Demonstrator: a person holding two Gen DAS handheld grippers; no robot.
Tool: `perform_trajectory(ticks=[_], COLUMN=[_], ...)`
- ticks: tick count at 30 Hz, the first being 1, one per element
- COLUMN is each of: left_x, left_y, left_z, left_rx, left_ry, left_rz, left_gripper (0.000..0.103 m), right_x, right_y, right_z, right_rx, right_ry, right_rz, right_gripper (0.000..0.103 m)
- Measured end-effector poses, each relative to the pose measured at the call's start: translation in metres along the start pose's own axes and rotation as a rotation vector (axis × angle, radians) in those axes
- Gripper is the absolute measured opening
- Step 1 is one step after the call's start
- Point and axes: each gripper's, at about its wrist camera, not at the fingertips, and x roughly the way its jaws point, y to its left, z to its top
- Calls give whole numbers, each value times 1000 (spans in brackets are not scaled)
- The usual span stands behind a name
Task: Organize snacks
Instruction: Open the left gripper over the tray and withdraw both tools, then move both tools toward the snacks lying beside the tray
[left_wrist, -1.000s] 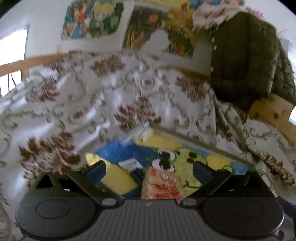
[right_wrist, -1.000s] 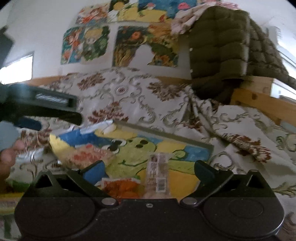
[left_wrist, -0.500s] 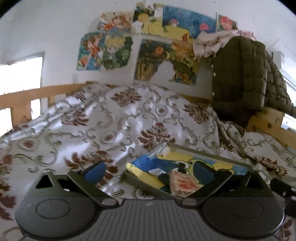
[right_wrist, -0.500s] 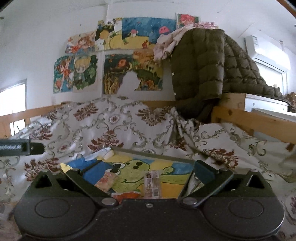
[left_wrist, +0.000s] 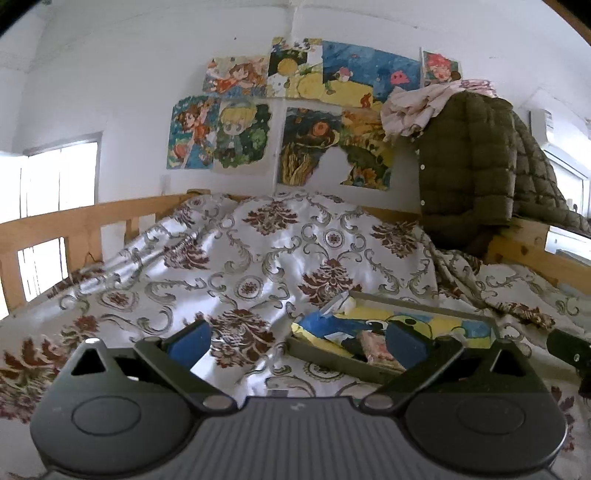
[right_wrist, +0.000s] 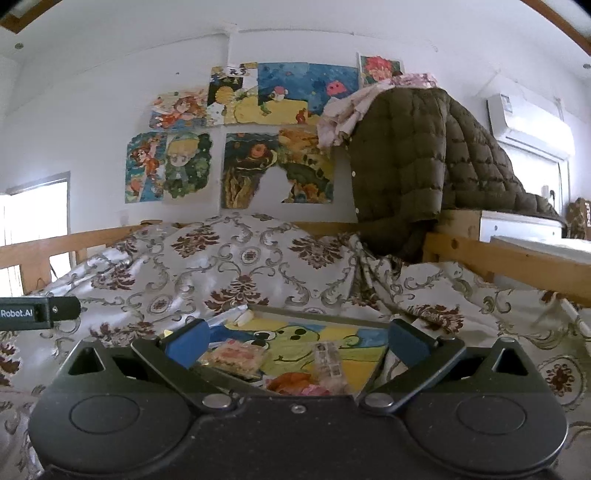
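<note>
A flat tray (right_wrist: 317, 312) with a green frog picture lies on the patterned bedspread. In the right wrist view it holds a pink-and-tan snack pack (right_wrist: 236, 358), a slim clear-wrapped bar (right_wrist: 328, 363) and an orange-red packet (right_wrist: 295, 382). My right gripper (right_wrist: 295, 341) is open and empty, low over the tray's near side. In the left wrist view the tray (left_wrist: 332, 363) sits to the right, with the pink snack pack (left_wrist: 376, 349) in it. My left gripper (left_wrist: 299, 339) is open and empty, above the bedspread to the tray's left.
The floral bedspread (left_wrist: 258, 258) covers the bed. A wooden rail (left_wrist: 74, 225) runs along the left and another (right_wrist: 517, 258) on the right. An olive quilted jacket (right_wrist: 417, 158) hangs at the back right. Posters (right_wrist: 240, 129) cover the wall.
Both grippers have pulled back and up from the tray, so the tray looks smaller and the wall shows. The left one has moved off to the tray's left. Both stay open.
</note>
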Motion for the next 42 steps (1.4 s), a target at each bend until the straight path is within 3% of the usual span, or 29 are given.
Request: perform_trajectory(ticks=[11,23,42], left_x=[-44,-72,-84], left_y=[30,58,75], left_z=[-17,-55,-72], left_rx=[12,81,93], left_ry=[29,99,154], left_rz=[-8,-67,-118], left_gripper=[103,103,103], right_x=[-48,-87,-91], right_y=[22,54,82], right_z=[-14,-37,-58], right_rx=[23,17,-32], right_ry=[44,117,227], right_rz=[13,28,66], right_gripper=[102,102,102])
